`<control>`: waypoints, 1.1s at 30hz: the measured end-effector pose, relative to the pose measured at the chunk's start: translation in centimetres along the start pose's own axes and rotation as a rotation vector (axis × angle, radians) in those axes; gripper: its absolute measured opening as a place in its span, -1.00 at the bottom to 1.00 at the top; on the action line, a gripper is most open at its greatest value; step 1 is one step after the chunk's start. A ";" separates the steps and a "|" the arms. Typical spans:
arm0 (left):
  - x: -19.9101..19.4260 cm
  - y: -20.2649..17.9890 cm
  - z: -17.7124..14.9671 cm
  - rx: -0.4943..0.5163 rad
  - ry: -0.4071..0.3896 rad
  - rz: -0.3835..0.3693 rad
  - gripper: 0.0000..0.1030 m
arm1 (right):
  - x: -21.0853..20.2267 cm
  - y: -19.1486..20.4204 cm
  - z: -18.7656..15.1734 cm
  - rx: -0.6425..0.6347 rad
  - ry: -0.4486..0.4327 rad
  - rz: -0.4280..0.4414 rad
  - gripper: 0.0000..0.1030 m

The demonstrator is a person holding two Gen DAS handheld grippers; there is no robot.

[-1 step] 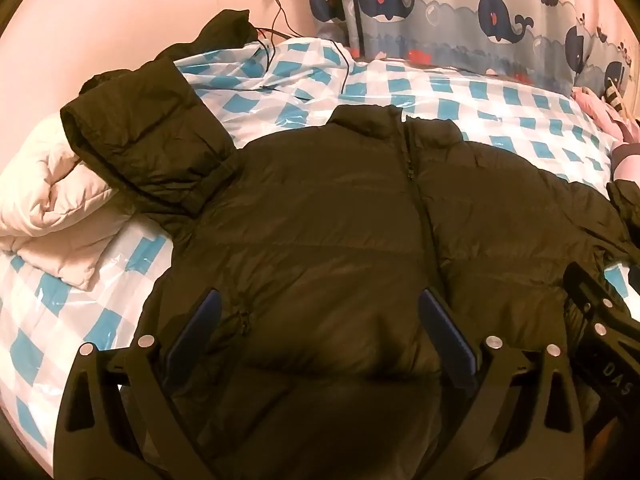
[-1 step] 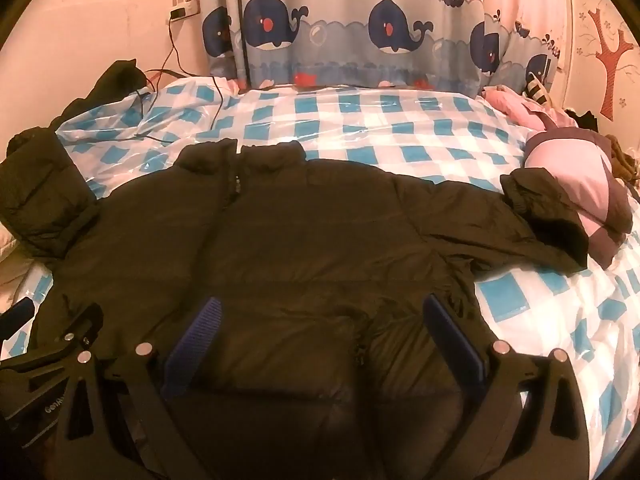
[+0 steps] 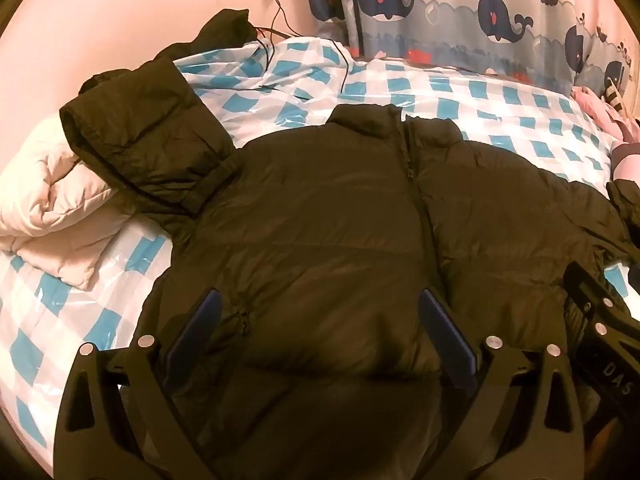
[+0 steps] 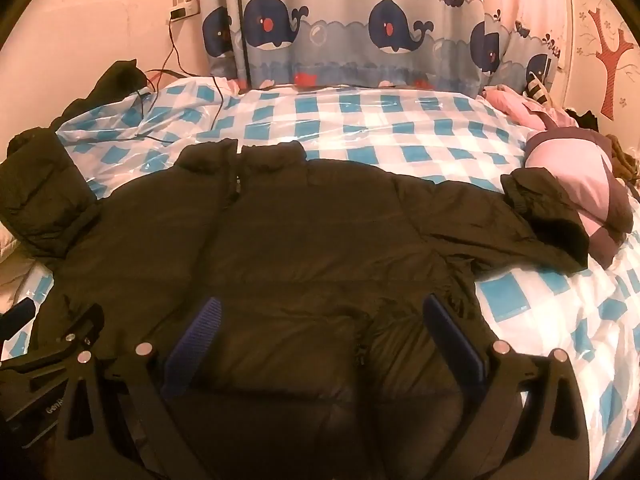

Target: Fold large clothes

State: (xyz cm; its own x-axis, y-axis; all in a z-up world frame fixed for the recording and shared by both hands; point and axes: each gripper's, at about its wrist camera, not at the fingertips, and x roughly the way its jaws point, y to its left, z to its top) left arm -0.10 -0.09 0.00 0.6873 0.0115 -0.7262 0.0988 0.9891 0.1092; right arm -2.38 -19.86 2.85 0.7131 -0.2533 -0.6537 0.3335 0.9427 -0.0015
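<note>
You've got the black puffer jacket (image 4: 296, 240) spread face up across the bed (image 4: 360, 120), collar at the far side, zipper running toward you. Your left gripper (image 3: 320, 332) hangs over the jacket's near left part, its blue pads spread wide with nothing between them but quilted fabric below. Your right gripper (image 4: 320, 332) sits the same way over the near right part, wide open and holding nothing.

Look at the edges. The left sleeve (image 3: 140, 136) bends up and away, its cuff end resting on a cream quilt (image 3: 44, 200) at the bed's left side. The right sleeve (image 4: 520, 216) stretches out flat to the right, its cuff touching a pink and purple garment (image 4: 576, 184). Beyond the collar there's a broad stretch of open bed, and more bare cover to the near right of the hem.

The jacket is puffy, with horizontal stitched channels and a faint sheen. The bed cover is glossy, plastic-looking, blue and white checks, wrinkled at the far left, where a thin black cable (image 4: 176, 64) trails down from a wall socket (image 4: 182, 6). A whale-print curtain (image 4: 360, 28) hangs along the far edge.
</note>
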 end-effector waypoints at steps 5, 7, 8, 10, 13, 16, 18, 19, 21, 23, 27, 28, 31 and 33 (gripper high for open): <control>0.1 0.0 0.2 -0.014 -0.006 -0.014 0.83 | 0.2 0.1 -0.1 -0.003 0.003 0.007 0.89; 0.1 -0.1 0.2 -0.017 -0.010 -0.013 0.83 | 0.1 0.0 -0.2 0.005 0.009 0.012 0.89; 0.1 -0.2 0.2 -0.018 -0.009 -0.013 0.83 | 0.1 0.1 -0.2 0.006 0.010 0.013 0.89; 0.1 -0.3 0.3 -0.020 -0.008 -0.012 0.83 | 0.3 0.2 0.0 0.007 0.012 0.016 0.89; 0.2 0.0 0.1 -0.013 -0.013 -0.013 0.83 | 0.2 0.0 -0.4 0.001 0.003 0.017 0.89; 0.2 0.1 0.2 -0.013 -0.012 -0.015 0.83 | 0.1 0.2 -0.2 -0.003 0.001 0.006 0.89; 0.2 0.1 0.2 -0.014 -0.009 -0.016 0.83 | 0.1 0.2 -0.2 -0.003 0.004 0.009 0.89; 0.2 0.1 0.2 -0.013 -0.010 -0.016 0.83 | 0.2 0.2 -0.1 -0.003 0.006 0.010 0.89; 0.2 0.1 0.2 -0.013 -0.006 -0.016 0.83 | 0.2 0.2 -0.1 0.000 0.011 0.013 0.89; 0.2 0.0 0.2 -0.013 -0.004 -0.014 0.83 | -0.1 0.3 -0.2 -0.007 0.018 0.012 0.89; 0.2 0.1 0.2 -0.016 0.000 -0.014 0.83 | -0.1 0.5 -0.2 -0.008 0.023 0.010 0.89; 0.2 0.0 0.2 -0.016 0.000 -0.012 0.83 | -0.1 0.4 -0.2 -0.004 0.029 0.012 0.89; 0.1 -0.2 0.1 -0.017 0.002 -0.014 0.83 | -0.1 0.3 -0.2 -0.007 0.020 0.011 0.89; 0.2 -0.1 0.1 -0.015 0.011 -0.016 0.83 | -0.1 0.4 -0.2 -0.007 0.020 0.012 0.89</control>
State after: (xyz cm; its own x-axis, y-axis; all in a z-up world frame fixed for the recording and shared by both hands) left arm 0.10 -0.17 -0.06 0.6780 -0.0028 -0.7351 0.0990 0.9912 0.0875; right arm -2.45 -19.41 2.74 0.7043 -0.2380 -0.6688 0.3209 0.9471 0.0009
